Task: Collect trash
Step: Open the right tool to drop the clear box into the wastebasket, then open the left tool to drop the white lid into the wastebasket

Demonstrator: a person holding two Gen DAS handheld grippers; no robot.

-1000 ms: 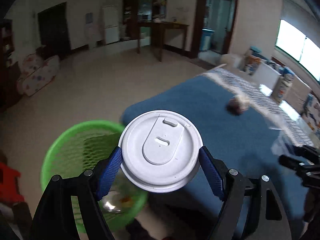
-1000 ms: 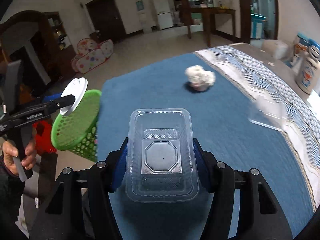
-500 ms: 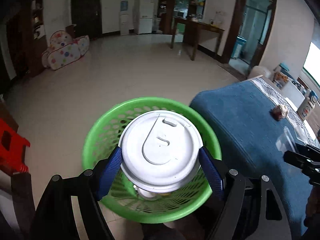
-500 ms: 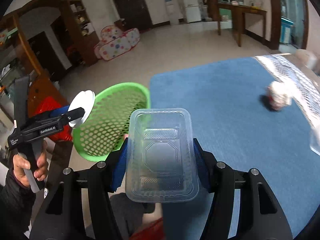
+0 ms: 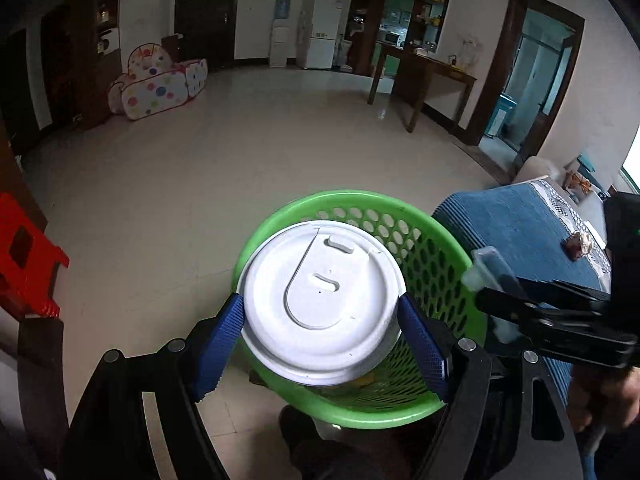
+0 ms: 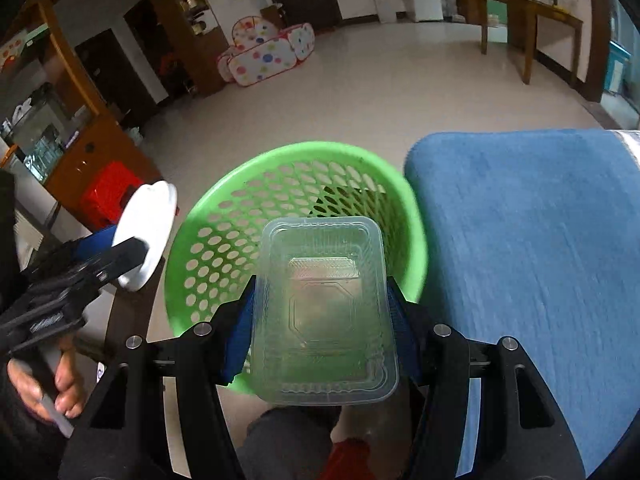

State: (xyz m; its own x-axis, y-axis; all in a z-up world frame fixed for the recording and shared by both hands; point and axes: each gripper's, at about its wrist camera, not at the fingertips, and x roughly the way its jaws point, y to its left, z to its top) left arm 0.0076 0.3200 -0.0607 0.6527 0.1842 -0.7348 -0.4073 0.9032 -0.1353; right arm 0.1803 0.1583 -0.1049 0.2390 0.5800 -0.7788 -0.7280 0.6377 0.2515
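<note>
My left gripper (image 5: pixel 322 332) is shut on a white round cup lid (image 5: pixel 322 302), its blue pads pressing both edges, and holds it over the green mesh basket (image 5: pixel 432 276). My right gripper (image 6: pixel 320 320) is shut on a clear plastic food tray (image 6: pixel 324 312), held above the near rim of the same basket (image 6: pixel 224 216). In the right wrist view the left gripper (image 6: pixel 132 248) with the lid (image 6: pixel 148 228) hangs left of the basket. The left wrist view shows the right gripper (image 5: pixel 492 292) and the tray's edge (image 5: pixel 486 268) at the basket's right. Some scraps lie in the basket's bottom.
A blue-covered table (image 6: pixel 532 240) stands right of the basket, with a crumpled wrapper (image 5: pixel 576 244) on it. A red stool (image 5: pixel 24 260) is at the left on the tiled floor. A spotted play tent (image 5: pixel 160 84) and a wooden table (image 5: pixel 424 76) stand far back.
Both grippers swung left from over the blue table to the green basket, carrying the lid and the tray. The basket now sits beneath both.
</note>
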